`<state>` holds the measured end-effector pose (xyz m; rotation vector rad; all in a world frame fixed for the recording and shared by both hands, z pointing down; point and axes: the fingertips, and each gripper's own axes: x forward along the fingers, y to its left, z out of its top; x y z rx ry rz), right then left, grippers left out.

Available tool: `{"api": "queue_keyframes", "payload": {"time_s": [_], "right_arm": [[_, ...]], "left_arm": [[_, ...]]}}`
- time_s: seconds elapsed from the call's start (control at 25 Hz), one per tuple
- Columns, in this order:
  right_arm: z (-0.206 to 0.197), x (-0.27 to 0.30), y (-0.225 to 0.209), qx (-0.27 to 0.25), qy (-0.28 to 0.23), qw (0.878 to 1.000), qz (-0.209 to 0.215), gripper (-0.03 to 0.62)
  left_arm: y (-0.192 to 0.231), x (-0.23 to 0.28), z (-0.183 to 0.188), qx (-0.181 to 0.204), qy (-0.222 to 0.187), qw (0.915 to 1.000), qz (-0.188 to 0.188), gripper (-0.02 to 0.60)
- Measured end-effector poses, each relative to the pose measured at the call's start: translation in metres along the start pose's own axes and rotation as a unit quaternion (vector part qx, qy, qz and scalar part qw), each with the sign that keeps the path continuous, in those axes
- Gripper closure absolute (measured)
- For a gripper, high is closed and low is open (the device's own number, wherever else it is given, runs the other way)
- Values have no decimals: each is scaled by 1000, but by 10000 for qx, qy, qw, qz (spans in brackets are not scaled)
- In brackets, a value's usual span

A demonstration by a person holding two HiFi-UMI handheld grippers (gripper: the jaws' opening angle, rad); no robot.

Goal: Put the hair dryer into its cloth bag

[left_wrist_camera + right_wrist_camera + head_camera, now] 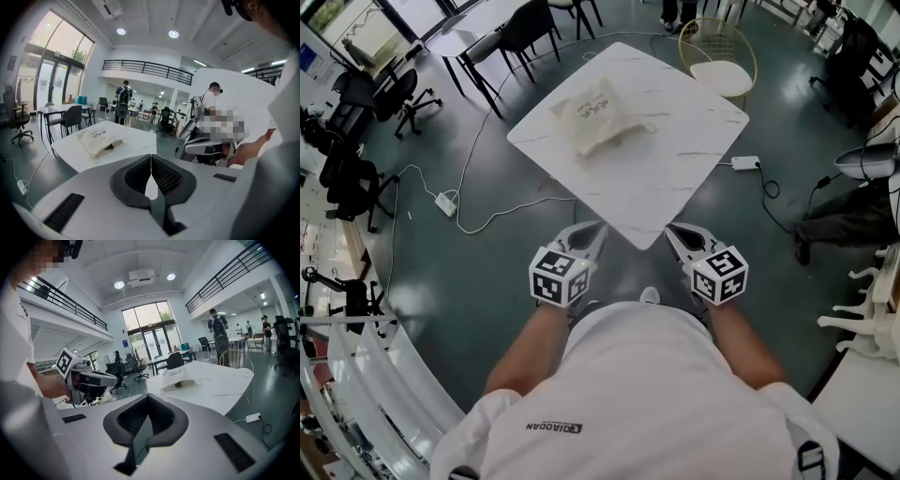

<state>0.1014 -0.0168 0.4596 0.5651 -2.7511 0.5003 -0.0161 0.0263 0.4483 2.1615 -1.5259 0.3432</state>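
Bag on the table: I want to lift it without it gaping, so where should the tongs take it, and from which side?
Probably the bunched mouth end of the bag, where the drawstring trails out: cloth is gathered thin there, the rest lies plump and wide. That end faces the near right, so come in with the right tongs, opened first.

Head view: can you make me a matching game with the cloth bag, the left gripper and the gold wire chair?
Things:
1. cloth bag
2. left gripper
3. gold wire chair

Where or how:
A. jaws shut and empty, near the table's closest corner
B. standing on the floor beyond the table
C. lying on the table

Pairs: 1-C, 2-A, 3-B
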Motion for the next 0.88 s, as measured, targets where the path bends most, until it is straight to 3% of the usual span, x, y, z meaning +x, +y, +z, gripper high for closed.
{"api": "queue_keyframes", "payload": {"time_s": [0.4,0.88], "right_arm": [[0,7,2,-49,5,10000,42,572],[1,8,2,-30,-58,10000,8,572]], "left_arm": [[17,-6,5,155,-33,9996,221,554],[22,-6,4,71,-37,9998,168,554]]}}
